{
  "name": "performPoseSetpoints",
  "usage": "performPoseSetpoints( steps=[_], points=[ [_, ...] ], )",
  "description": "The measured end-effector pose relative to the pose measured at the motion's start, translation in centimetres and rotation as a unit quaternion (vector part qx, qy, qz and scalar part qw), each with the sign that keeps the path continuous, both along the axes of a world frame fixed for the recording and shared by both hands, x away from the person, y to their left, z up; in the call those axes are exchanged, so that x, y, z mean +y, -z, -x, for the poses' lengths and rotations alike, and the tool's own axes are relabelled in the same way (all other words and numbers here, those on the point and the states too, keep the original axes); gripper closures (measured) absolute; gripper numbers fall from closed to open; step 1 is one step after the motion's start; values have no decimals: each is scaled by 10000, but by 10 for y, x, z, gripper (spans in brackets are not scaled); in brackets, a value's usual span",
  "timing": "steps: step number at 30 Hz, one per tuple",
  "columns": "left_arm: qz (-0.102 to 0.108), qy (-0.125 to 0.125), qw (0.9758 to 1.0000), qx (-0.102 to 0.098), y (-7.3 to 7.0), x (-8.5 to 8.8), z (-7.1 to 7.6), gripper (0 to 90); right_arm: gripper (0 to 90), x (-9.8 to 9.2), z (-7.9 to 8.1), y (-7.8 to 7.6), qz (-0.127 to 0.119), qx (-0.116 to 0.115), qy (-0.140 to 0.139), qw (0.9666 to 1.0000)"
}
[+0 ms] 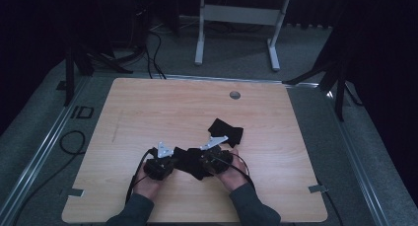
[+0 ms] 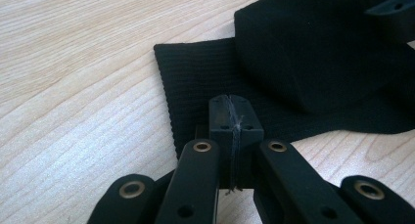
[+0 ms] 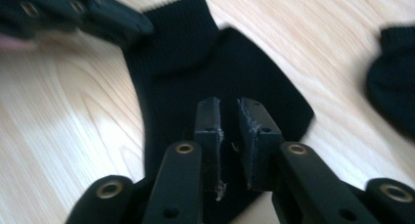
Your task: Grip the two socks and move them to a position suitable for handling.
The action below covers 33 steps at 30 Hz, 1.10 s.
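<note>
Two grippers over one sock (image 1: 190, 163). Left gripper (image 2: 234, 117) pinched tight on cuff; right gripper (image 3: 230, 131) slightly parted above toe. Second sock (image 1: 226, 131) beyond right.

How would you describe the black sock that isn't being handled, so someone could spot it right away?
On the wooden table, look just beyond the right gripper. The loose sock lies there alone, while the other sock lies between the two grippers.

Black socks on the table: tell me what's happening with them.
A person works on one black sock lying on the wooden table, a tool in each hand. The left tool is shut on its ribbed cuff edge; the right tool sits slightly open over the other end. A second sock lies apart, untouched.
</note>
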State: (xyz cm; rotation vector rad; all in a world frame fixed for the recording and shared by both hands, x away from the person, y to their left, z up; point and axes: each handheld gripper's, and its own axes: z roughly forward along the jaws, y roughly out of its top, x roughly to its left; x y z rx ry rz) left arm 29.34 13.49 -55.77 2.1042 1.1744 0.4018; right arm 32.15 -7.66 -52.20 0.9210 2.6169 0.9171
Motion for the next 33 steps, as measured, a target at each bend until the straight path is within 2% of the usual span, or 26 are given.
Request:
performPoseSetpoints(
  steps=[4, 6, 7, 12, 20, 23, 25, 29, 33],
  points=[
    [-5, 6, 10000, -9, 0, 0, 0, 898, 714, 14, -7, -1, -86, 58, -71, 9999],
    [-5, 6, 10000, -9, 0, 0, 0, 898, 714, 16, -8, -1, -109, 81, -80, 9999],
    [19, -4, 10000, -13, 0, 0, 0, 898, 670, 22, -15, 2, -199, 181, -67, 9996],
    [12, 11, 10000, -11, 0, 0, 0, 898, 606, 29, -26, 8, -353, 380, 89, 9986],
    [-14, 27, 10000, -44, 1, -1, 1, 898, 603, 38, -32, 13, -505, 514, 209, 9972],
    [-24, 32, 10000, -49, 1, -1, 1, 899, 624, 42, -34, 18, -396, 583, 217, 9973],
    [-36, 36, 10000, -56, 1, -1, 1, 898, 677, 44, -34, 20, -381, 621, 247, 9970],
    [-22, 38, 10000, -54, 1, -1, 1, 898, 848, 46, -33, 19, -517, 550, 260, 9968],
    [-40, 55, 10000, -56, 1, -1, 1, 898, 881, 45, -29, 14, -570, 463, 206, 9971]
  ],
)
